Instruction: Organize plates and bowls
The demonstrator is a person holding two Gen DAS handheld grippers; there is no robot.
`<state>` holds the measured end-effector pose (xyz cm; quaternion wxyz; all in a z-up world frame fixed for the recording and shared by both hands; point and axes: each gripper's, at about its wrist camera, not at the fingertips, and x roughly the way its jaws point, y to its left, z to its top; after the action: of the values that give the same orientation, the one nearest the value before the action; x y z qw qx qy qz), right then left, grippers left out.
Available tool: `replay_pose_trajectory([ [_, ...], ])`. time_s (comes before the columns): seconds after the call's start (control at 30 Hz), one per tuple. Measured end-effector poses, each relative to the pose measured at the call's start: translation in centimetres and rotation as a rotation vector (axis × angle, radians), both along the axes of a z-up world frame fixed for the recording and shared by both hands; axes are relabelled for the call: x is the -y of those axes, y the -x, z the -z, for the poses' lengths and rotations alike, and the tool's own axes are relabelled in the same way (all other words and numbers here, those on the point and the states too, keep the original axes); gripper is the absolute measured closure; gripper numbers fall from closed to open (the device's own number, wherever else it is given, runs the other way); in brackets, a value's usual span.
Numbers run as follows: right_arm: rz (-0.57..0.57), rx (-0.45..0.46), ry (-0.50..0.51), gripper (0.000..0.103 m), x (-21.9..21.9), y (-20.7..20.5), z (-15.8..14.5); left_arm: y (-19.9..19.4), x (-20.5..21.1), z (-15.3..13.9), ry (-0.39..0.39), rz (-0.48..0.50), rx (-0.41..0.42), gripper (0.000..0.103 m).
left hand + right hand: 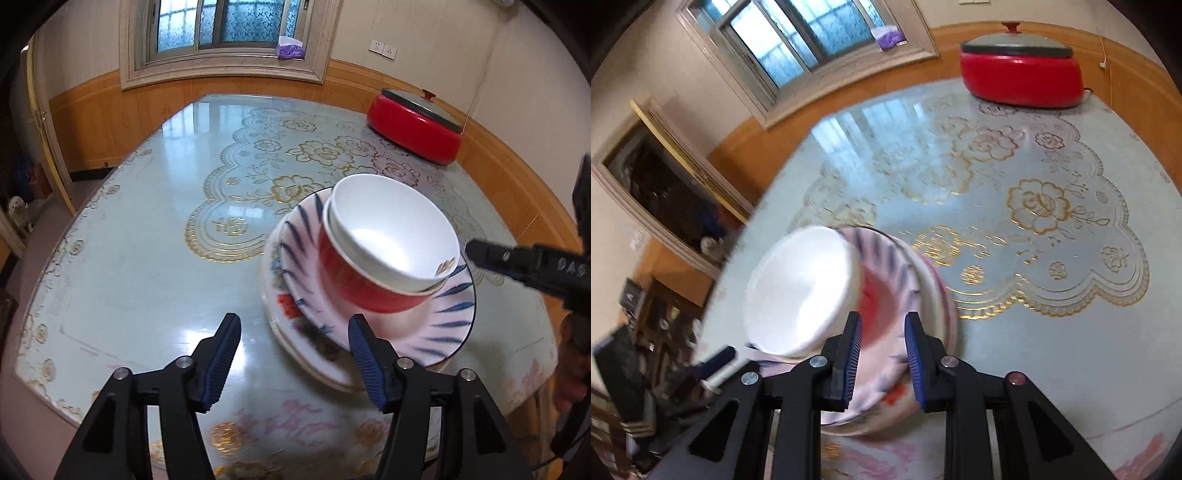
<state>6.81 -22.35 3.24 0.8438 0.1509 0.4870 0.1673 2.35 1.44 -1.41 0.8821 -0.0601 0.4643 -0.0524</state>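
Note:
A white bowl (391, 236) sits nested in a red bowl (354, 284). Both stand on a blue-striped plate (436, 325), which lies on a larger white plate with a red pattern (291, 306). My left gripper (294, 354) is open at the stack's near edge, with only table between its pads. My right gripper (476, 253) reaches in from the right, its tip beside the white bowl's rim. In the right wrist view the right gripper (883, 332) shows a narrow gap over the blurred plates (886, 398). The white bowl (801, 291) is to its left. I see nothing pressed between its pads.
The stack rests on a glossy round table (147, 240) with a gold flower pattern. A red lidded pot (417, 129) stands at the far right, near the wall. A window is behind the table. Shelves and clutter lie beyond the table's left edge.

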Motion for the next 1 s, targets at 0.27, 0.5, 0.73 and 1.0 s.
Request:
replay_pose_trajectory([
  [0.27,0.057,-0.028,0.068,0.078,-4.1,-0.6,-0.5,1.0,-0.7,-1.2,-0.043,0.041,0.030,0.023],
  [0.5,0.089,-0.042,0.138,0.078,-5.2,-1.3,0.2,0.1,0.3,-2.5,-0.047,0.085,0.053,0.023],
  [0.73,0.089,-0.093,0.152,0.076,-5.4,-2.2,0.9,-0.2,1.0,-3.0,-0.055,0.106,0.057,0.022],
  [1.0,0.073,-0.094,0.190,0.076,-5.8,-1.4,0.8,0.7,1.1,-3.1,-0.061,0.110,0.069,0.017],
])
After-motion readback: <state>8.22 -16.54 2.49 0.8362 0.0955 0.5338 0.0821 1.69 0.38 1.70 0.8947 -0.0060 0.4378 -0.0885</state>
